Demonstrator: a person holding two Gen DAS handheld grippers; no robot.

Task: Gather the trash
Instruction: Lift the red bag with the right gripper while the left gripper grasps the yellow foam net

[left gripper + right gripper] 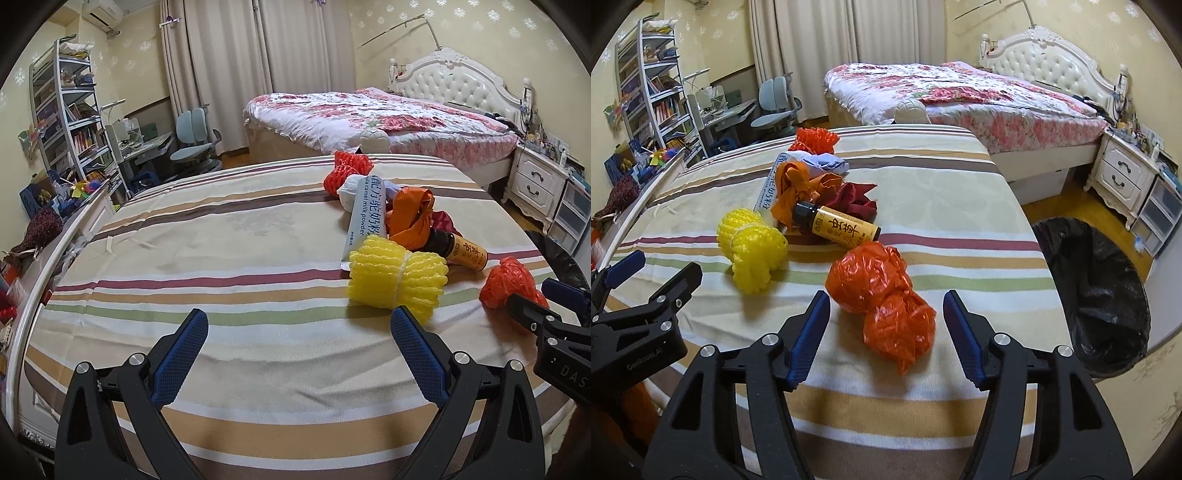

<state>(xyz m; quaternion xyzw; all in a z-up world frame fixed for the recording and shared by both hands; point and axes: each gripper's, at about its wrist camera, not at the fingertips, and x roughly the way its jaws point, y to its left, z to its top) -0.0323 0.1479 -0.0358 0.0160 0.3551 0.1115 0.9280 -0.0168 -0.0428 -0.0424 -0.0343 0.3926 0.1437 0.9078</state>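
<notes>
Trash lies on a striped tablecloth (221,251). A yellow foam net (397,278) lies just beyond my open left gripper (299,321), near its right finger; it also shows in the right wrist view (751,249). A crumpled orange plastic bag (886,299) lies between the fingertips of my open right gripper (886,301), apart from both pads; it also shows in the left wrist view (509,282). Behind lie a small yellow-labelled bottle (844,225), an orange wrapper (408,216), a milk powder sachet (364,218) and red foam net (345,171).
A bin lined with a black bag (1097,295) stands on the floor right of the table. A bed (369,118), a nightstand (535,184), a desk with chair (192,136) and a bookshelf (70,110) stand beyond. A white rail (48,266) runs along the table's left.
</notes>
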